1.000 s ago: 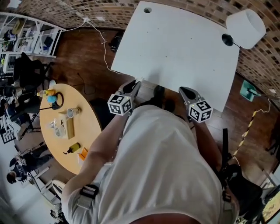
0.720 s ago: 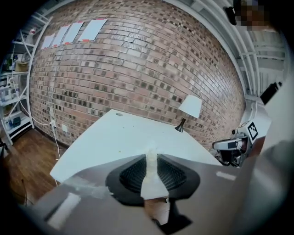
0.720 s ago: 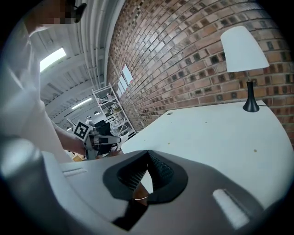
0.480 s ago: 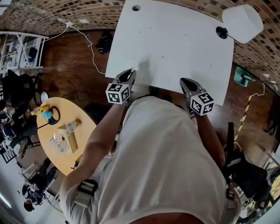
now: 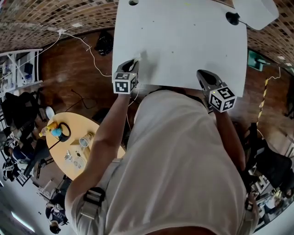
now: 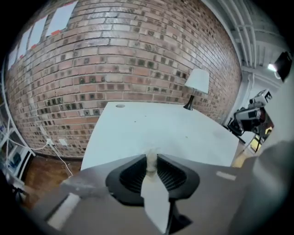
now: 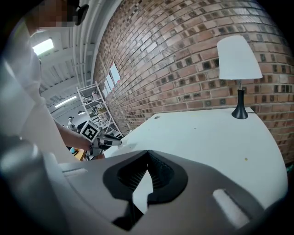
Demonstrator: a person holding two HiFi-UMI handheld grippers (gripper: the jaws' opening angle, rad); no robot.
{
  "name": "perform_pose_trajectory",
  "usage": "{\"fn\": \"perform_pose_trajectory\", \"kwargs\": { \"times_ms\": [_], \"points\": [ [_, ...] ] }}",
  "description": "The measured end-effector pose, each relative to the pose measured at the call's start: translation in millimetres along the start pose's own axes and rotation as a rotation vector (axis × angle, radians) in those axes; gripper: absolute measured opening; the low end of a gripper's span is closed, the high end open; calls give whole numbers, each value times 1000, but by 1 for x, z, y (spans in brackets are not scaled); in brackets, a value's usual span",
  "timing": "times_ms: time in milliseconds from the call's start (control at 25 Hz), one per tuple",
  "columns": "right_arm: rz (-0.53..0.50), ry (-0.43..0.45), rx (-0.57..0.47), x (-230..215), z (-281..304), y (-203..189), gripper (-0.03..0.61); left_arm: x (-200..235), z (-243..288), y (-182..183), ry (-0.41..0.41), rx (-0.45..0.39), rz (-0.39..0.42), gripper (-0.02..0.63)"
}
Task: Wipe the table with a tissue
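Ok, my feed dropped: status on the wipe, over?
Left gripper shut on tissue, over the table's near corner. Right gripper shut, empty. Lamp at far corner.

no text can be read anywhere

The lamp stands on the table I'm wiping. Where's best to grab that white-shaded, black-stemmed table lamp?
Probably its thin black stem, jaws level, approaching across the white table. It stands upright; the white shade above is too wide, the flared base too low.
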State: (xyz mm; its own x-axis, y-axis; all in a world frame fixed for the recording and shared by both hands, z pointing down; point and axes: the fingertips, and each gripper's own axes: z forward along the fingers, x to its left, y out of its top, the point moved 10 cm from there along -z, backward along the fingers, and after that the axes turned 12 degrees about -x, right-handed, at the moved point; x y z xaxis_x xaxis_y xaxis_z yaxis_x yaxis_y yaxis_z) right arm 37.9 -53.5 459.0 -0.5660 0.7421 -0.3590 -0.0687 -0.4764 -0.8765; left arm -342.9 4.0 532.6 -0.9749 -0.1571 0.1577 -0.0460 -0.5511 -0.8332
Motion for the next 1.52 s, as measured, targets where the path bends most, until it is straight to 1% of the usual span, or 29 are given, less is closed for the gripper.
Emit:
{"fn": "perform_pose_trajectory", "kwargs": {
  "times_ms": [80,280,520,640,840,1000,1280,1400,1520],
  "points": [
    [11,-28,2,0,-3,-3,8,3,6,-2,-7,43,51,84],
    [27,-84,0,0,-15,-2,8,0,17,4,-35,71,91,84],
    [37,-122,-6,-2,-16,-1,8,-8,34,-4,-55,156,185,84],
    [43,-138,-6,-3,-17,0,8,-10,36,-6,-59,171,215,84],
    [61,-158,-22,-7,-17,0,8,-9,37,-10,-72,164,214,83],
    [71,-149,-30,-11,-13,1,8,-13,42,-7,-53,190,232,78],
    [71,-121,-32,-19,-10,-1,8,-17,43,-3,4,189,187,77],
    [79,-110,-24,-22,-11,-1,8,-18,42,-1,12,170,172,77],
    [75,-95,-22,-21,-11,1,8,-20,43,-1,7,169,153,75]
  ]
}}
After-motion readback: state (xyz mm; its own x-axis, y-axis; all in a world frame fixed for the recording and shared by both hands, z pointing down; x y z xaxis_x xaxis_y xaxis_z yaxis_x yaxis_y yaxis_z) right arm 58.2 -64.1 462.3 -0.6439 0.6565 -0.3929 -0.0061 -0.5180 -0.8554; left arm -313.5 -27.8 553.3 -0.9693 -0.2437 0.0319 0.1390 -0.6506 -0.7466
